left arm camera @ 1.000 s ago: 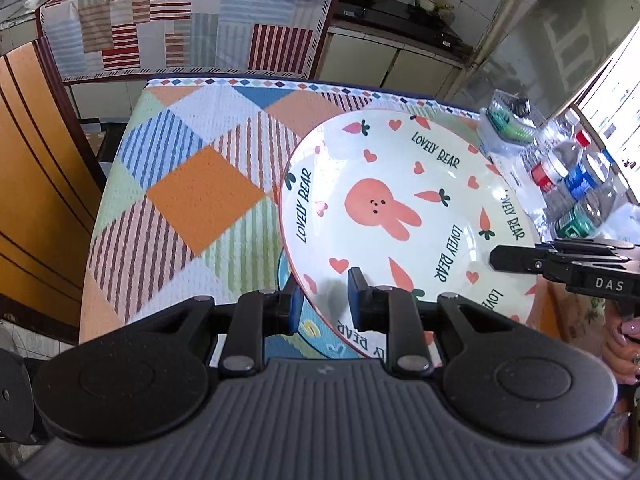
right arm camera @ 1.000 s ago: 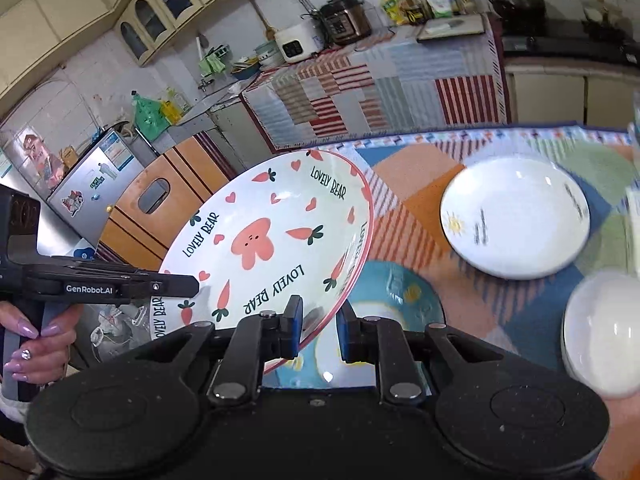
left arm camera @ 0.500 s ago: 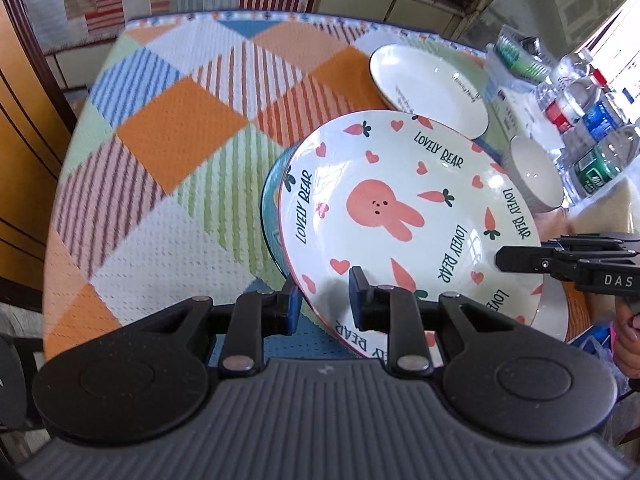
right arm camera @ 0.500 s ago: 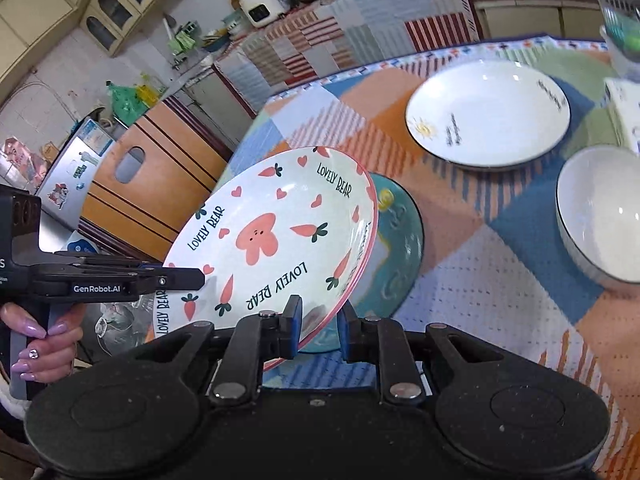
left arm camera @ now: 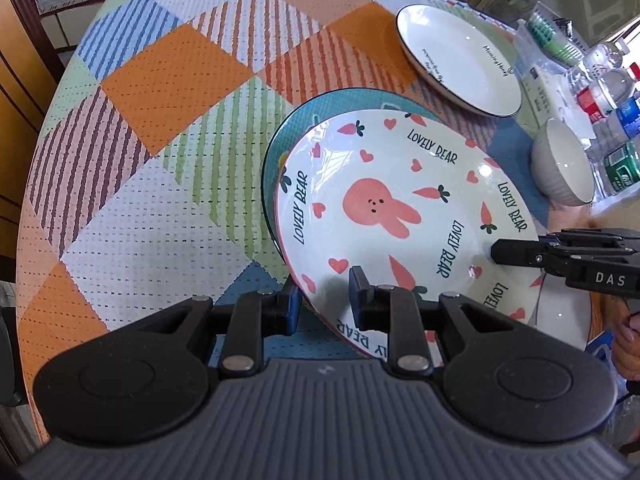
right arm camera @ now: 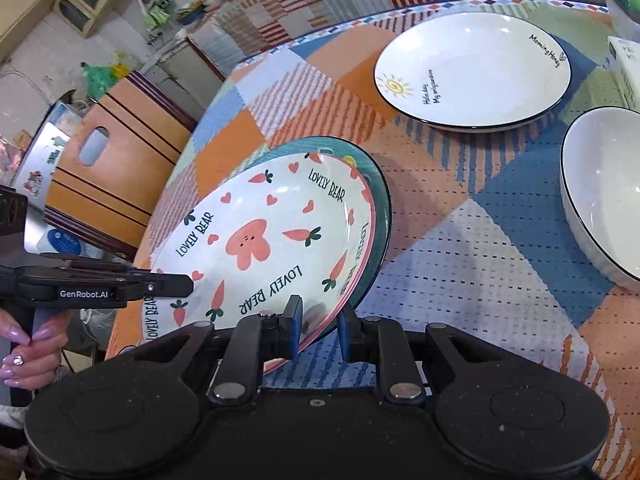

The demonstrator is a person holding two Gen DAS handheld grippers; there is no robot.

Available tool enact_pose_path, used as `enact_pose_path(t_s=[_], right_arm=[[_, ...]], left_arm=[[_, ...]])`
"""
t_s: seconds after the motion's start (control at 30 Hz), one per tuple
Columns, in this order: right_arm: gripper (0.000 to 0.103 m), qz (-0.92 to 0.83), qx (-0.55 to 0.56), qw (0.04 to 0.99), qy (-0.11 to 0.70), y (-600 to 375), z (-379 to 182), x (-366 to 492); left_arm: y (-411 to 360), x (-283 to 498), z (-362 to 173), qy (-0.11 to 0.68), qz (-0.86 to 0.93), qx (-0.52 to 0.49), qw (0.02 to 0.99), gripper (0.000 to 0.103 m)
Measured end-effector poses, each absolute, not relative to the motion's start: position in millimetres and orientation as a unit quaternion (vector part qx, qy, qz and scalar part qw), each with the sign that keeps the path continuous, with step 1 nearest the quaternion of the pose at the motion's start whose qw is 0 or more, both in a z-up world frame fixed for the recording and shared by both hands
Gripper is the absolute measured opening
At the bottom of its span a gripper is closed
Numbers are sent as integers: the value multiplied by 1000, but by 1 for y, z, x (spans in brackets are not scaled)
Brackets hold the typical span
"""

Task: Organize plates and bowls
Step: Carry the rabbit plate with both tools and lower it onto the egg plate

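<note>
Two grippers pinch the same bunny plate (left arm camera: 400, 216) by its rim: the left gripper (left arm camera: 324, 300) has its jaws closed on the near edge, and the right gripper (right arm camera: 316, 322) is clamped on the opposite edge (each shows in the other's view as a black arm reaching in from the side). Printed with a pink rabbit, carrots, hearts and "LOVELY BEAR", the plate sits tilted directly over a teal plate (right arm camera: 380, 208); whether the two already touch I cannot tell. Farther back on the patchwork tablecloth (left arm camera: 160, 128) lie a white plate with a sun drawing (right arm camera: 472, 72) and, beside it, a white bowl (right arm camera: 600, 196). Water bottles (left arm camera: 612, 140) stand near the bowl.
</note>
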State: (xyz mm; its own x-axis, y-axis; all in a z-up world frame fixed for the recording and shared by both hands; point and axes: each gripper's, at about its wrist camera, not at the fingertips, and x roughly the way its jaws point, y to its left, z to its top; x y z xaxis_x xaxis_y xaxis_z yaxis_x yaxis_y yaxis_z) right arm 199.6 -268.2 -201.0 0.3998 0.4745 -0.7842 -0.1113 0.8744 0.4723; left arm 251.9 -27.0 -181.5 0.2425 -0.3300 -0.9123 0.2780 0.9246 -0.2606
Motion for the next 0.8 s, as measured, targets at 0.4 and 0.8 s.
enact_pose_path(t_s=[0.4, 0.8], right_arm=[[23, 151, 166, 809, 543, -260, -200, 206], [32, 86, 81, 830, 545, -231, -199, 208]], left_arm=[[-30, 266, -191, 610, -179, -26, 771, 24], [-36, 268, -201, 625, -165, -19, 763, 25]])
